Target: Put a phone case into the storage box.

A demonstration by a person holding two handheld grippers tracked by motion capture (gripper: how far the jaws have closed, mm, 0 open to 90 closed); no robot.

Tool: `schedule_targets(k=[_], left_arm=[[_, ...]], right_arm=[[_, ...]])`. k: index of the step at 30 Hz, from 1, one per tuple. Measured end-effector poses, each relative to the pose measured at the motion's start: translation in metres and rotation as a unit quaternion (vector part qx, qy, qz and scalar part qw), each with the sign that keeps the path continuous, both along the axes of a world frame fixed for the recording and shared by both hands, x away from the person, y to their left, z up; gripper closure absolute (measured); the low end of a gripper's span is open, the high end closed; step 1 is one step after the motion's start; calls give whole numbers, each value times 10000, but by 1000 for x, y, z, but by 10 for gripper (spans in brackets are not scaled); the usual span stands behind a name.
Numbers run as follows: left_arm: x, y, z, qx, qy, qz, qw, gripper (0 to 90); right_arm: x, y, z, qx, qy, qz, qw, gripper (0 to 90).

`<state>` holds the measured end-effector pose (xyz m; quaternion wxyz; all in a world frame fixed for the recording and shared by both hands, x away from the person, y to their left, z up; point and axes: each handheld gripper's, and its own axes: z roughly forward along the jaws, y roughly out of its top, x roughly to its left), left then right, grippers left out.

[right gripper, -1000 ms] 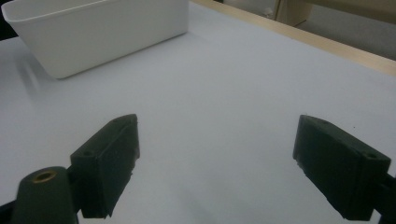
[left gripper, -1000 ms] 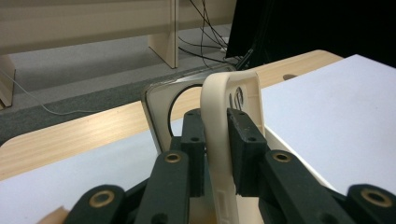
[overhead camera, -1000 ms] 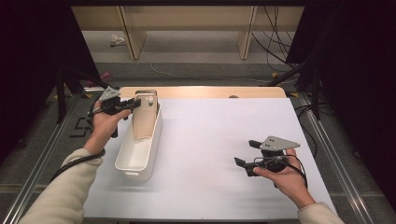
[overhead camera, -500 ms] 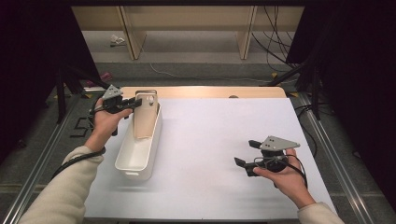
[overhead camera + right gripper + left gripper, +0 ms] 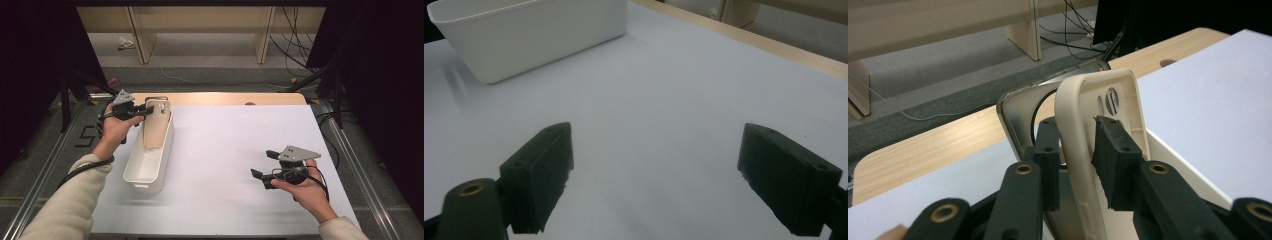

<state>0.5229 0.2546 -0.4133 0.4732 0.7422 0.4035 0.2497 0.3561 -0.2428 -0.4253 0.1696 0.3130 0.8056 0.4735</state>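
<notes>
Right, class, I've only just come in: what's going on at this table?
A person works two hand-held tools. The left claw sits astride the top of a beige flat piece that leans inside a white tub on the white table. Its jaws have just been opening, and a slight gap shows at one pad, so it seems to be letting go. The right claw hovers open over bare table, holding nothing.

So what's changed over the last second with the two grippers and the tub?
The left gripper has just been opening its jaws around the beige board leaning in the white tub, easing its hold. The right gripper, open, board and tub stayed put.
</notes>
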Motion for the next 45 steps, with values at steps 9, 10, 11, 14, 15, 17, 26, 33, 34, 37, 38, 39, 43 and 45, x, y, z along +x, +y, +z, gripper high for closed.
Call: schedule_targets(k=[9,10,11,14,15,17,26,33,34,37,38,39,43,45], left_arm=[[2,-7,2,320,13,52,9995,680],[2,-8,2,423,-2,47,9991,667],[2,-9,2,478,-9,40,9988,660],[2,-10,3,606,-15,102,9981,641],[2,-10,3,645,-19,115,9979,628],[2,-10,3,658,5,189,9977,595],[-2,-9,6,719,-106,246,9971,566],[-7,-8,13,638,-181,276,9974,542],[-8,-8,14,609,-178,278,9976,532],[-11,-8,16,518,-177,300,9981,507],[-12,-7,16,479,-171,295,9983,496],[-13,-7,17,457,-168,298,9984,485],[-17,-6,19,358,-162,349,9986,397],[-19,-5,20,359,-120,333,9987,365]], right_arm=[[0,0,0,14,2,9,10000,155],[0,0,0,13,1,8,10000,155],[0,0,0,11,3,6,10000,155],[0,0,0,12,6,11,10000,155],[0,0,0,14,7,12,10000,155],[0,0,0,12,3,16,10000,155],[0,0,0,4,8,8,10000,155],[0,0,0,3,1,10,10000,155],[0,0,0,-1,4,11,10000,155],[0,0,0,1,5,7,10000,155],[0,0,0,-2,6,2,10000,155],[0,0,0,1,-1,4,10000,155],[0,0,0,-4,1,4,10000,155],[0,0,0,-10,-1,-4,10000,155]])
